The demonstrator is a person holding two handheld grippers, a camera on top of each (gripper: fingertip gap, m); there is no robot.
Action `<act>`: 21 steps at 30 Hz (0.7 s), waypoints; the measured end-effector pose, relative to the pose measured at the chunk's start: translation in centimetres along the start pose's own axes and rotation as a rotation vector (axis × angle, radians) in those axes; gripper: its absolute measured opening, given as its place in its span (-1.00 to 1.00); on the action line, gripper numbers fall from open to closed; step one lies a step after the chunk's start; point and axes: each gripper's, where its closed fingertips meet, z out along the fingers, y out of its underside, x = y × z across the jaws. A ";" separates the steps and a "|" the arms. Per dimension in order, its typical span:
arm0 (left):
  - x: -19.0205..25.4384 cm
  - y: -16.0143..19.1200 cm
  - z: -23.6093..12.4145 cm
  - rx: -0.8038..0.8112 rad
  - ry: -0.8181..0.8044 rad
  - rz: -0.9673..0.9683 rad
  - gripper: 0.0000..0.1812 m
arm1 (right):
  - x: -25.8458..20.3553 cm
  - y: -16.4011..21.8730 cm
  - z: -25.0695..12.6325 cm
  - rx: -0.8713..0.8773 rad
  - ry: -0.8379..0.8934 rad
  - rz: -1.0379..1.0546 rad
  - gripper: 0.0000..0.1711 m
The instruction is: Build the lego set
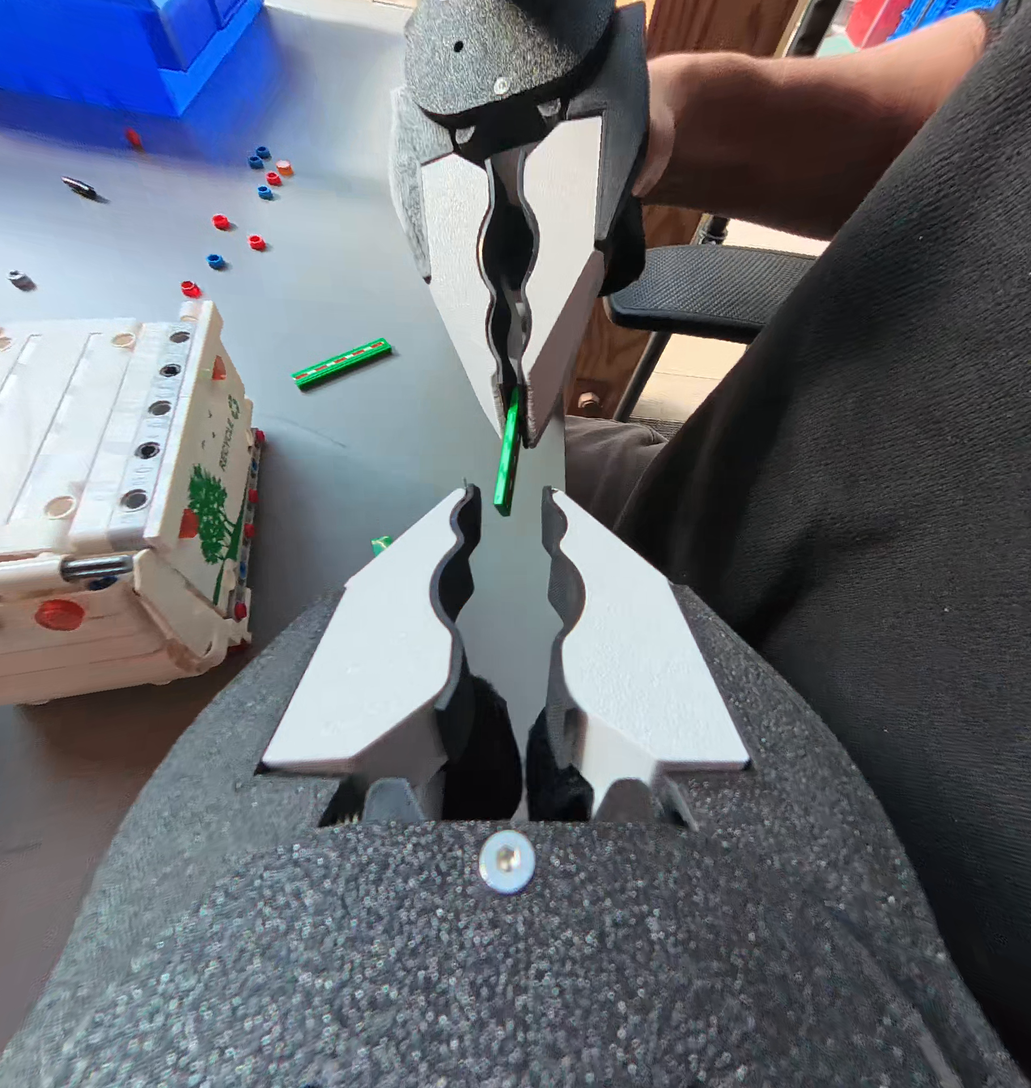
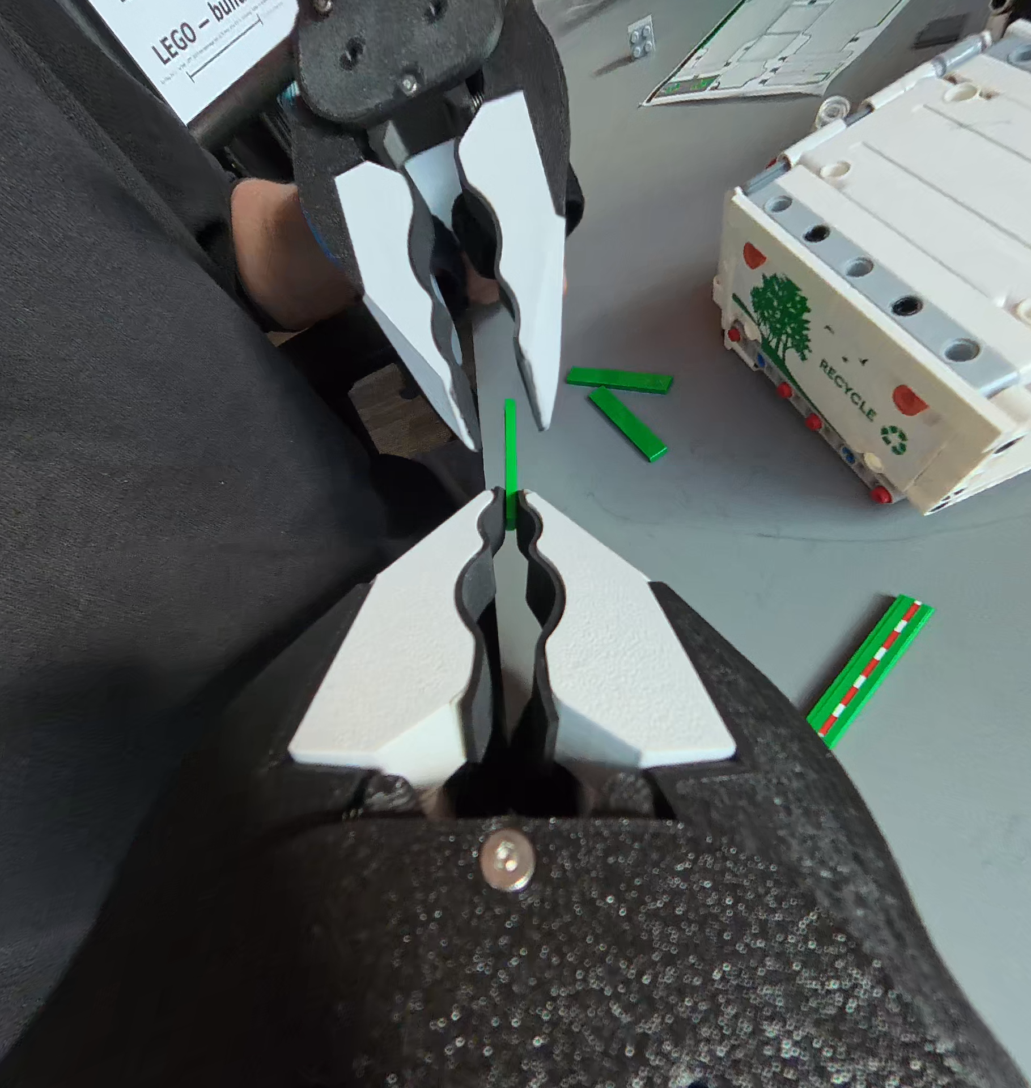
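My right hand-held gripper (image 2: 506, 500) pinches only the end of a thin green tile (image 2: 509, 453). Ahead, my left hand-held gripper (image 1: 506, 491) stands parted around its free end, not touching. Such a shallow grip could let it pivot or drop to the worktop (image 2: 707, 559).

Left wrist view: camera sits just behind the left gripper (image 1: 511, 490), looking forward along its two fingers, across the near edge of the grey desk (image 1: 336, 471) toward the right gripper (image 1: 516, 406), close in front. Faces the person's dark-clothed torso and a chair on the right.

Right wrist view: same mount behind the right gripper (image 2: 507, 500), facing the opposite way; the left gripper (image 2: 510, 435) fills the upper middle.

Shared ground: both views take in the thin green tile (image 1: 508, 456) (image 2: 510, 447) between the tips, the white lego truck body (image 1: 106, 471) (image 2: 890, 329), and the striped green tile (image 1: 342, 363) (image 2: 869, 671) on the desk.
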 end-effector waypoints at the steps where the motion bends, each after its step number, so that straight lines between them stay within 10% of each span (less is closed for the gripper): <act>1: 0.2 0.0 0.1 -0.005 0.026 -0.010 -0.84 | -0.1 -0.1 -0.1 0.013 -0.006 -0.003 -0.98; 21: 0.9 -1.3 0.4 0.088 0.193 -0.263 -0.99 | -0.7 -0.1 -0.9 0.038 -0.072 0.022 -0.97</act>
